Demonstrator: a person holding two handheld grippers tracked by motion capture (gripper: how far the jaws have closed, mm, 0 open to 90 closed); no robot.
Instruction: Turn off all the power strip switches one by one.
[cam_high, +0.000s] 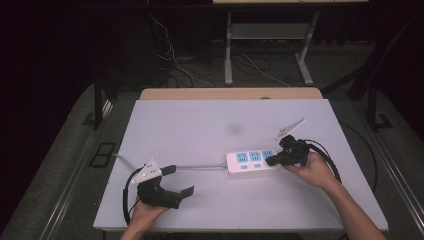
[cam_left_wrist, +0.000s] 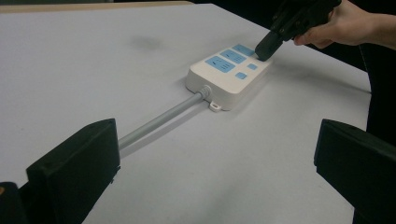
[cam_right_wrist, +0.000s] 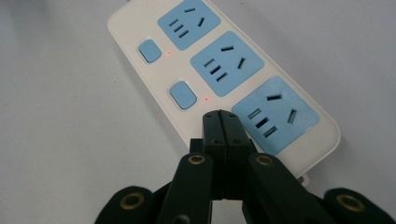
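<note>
White power strip (cam_high: 251, 161) flat on the desk (cam_high: 200, 125), right of centre, nearer the front edge than the back; grey cable (cam_high: 200, 167) running from its left end toward the left. Three blue sockets (cam_right_wrist: 228, 63) on top, two blue switches (cam_right_wrist: 182, 94) beside them, small red lights lit next to the switches.

Right gripper (cam_high: 272, 161) at the strip's right end, jaws pressed together with nothing between, tips down on the white casing beside the last socket, just past the second switch.

Left gripper (cam_high: 181, 181) near the desk's front left corner, well apart from the strip, jaws spread wide and empty, aimed along the cable.
</note>
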